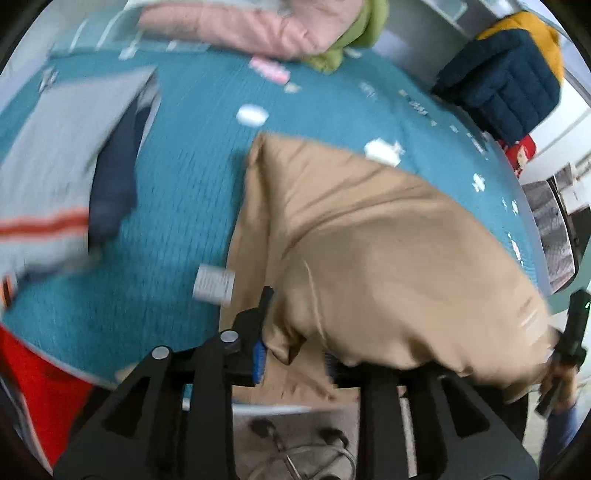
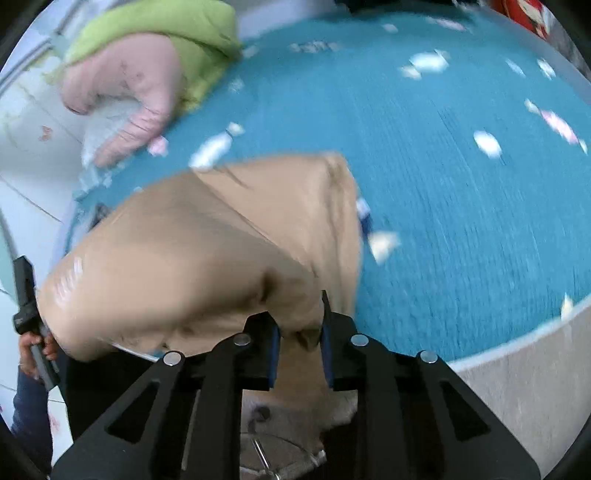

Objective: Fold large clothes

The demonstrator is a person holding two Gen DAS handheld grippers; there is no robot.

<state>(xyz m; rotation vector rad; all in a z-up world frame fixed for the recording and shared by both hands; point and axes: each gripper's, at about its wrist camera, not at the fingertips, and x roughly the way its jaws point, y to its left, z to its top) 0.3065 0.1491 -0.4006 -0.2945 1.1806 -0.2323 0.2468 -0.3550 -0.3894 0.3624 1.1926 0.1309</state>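
Note:
A tan garment (image 1: 369, 258) hangs between both grippers over the teal patterned bed cover (image 1: 192, 177). My left gripper (image 1: 295, 354) is shut on a bunched edge of it at the near side. In the right wrist view the same tan garment (image 2: 207, 251) billows to the left, and my right gripper (image 2: 299, 343) is shut on its other near edge. The far end of the garment rests on the cover (image 2: 461, 203). The views are motion-blurred.
A grey, navy and orange-striped garment (image 1: 66, 166) lies at the left. Pink (image 1: 258, 26) and green (image 1: 351, 40) jackets lie at the far edge. A navy and yellow jacket (image 1: 506, 77) sits at the far right. Something red (image 1: 40, 391) is at the near left.

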